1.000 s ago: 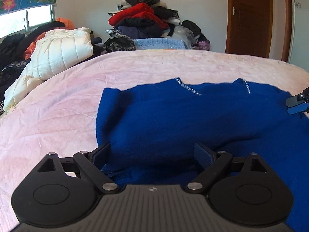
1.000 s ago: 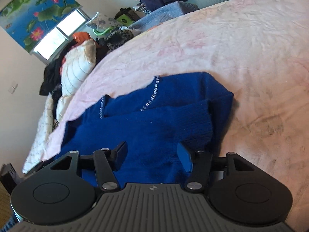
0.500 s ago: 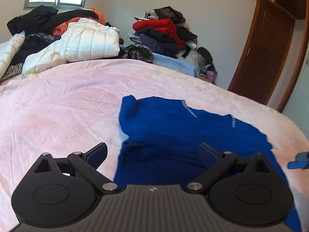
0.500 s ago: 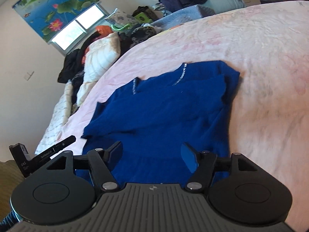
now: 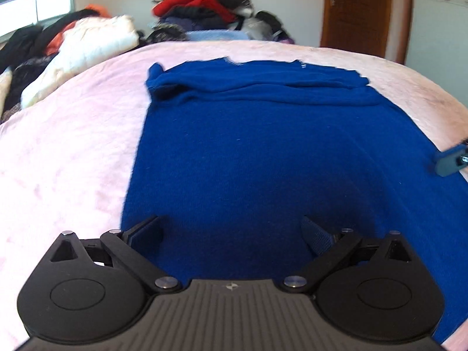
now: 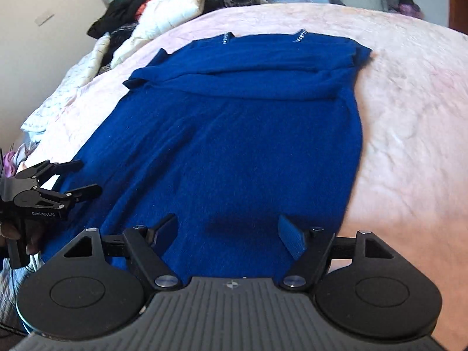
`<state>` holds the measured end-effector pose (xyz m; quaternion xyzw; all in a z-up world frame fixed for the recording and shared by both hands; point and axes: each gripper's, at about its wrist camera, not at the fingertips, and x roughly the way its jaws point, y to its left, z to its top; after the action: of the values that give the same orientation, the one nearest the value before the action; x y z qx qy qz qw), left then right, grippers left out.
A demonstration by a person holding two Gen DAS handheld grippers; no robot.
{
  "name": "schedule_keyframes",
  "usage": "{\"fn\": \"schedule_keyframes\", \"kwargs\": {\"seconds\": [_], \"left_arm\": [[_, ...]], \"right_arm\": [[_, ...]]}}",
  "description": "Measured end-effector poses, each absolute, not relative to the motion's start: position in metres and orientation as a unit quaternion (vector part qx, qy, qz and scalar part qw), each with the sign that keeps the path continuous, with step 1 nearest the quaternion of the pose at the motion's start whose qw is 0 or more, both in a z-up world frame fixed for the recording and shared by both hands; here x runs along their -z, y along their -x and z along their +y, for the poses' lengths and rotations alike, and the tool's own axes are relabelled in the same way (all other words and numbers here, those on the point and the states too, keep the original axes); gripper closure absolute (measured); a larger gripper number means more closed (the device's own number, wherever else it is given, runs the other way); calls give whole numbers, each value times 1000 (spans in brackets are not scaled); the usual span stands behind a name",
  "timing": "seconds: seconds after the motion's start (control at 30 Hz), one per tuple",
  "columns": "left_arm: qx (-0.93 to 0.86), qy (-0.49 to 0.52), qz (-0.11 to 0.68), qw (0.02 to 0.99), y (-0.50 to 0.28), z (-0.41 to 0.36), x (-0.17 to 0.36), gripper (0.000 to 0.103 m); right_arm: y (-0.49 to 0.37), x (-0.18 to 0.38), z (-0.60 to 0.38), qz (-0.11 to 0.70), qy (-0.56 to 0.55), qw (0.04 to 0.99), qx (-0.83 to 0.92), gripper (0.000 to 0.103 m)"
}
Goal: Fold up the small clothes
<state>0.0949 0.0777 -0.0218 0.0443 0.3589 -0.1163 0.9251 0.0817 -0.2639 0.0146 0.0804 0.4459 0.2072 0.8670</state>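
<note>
A blue knit sweater [image 5: 263, 152] lies flat on the pink bedspread [image 5: 64, 152], collar at the far end, both sleeves folded across the chest. It also shows in the right wrist view [image 6: 234, 146]. My left gripper [image 5: 232, 231] is open and empty, low over the sweater's near hem on its left side. My right gripper [image 6: 228, 234] is open and empty over the near hem on the right side. The left gripper shows at the left edge of the right wrist view [image 6: 76, 180], and a right fingertip [image 5: 447, 162] at the right edge of the left wrist view.
A white puffy jacket [image 5: 87, 46] and dark clothes lie at the bed's far left. A heap of clothes [image 5: 201, 8] stands behind the bed against the wall. A brown door [image 5: 356, 8] is at the back right. Bare bedspread [image 6: 409, 131] lies right of the sweater.
Both grippers have pulled back from the sweater's upper part to its near hem and dropped low. The sleeves now lie folded across the chest. Both stay open and empty.
</note>
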Motion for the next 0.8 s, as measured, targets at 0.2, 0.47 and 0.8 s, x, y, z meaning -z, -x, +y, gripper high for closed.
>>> {"fn": "schedule_keyframes", "kwargs": {"seconds": [0.2, 0.47, 0.8], "left_arm": [[88, 71, 357, 927, -41, 123, 1, 1], [81, 292, 390, 869, -5, 186, 20, 0], [176, 544, 442, 691, -17, 215, 65, 0]], "right_arm": [[-16, -26, -306, 444, -230, 829, -250, 24], [28, 26, -353, 504, -426, 726, -194, 44], [26, 45, -334, 529, -454, 679, -228, 51]]}}
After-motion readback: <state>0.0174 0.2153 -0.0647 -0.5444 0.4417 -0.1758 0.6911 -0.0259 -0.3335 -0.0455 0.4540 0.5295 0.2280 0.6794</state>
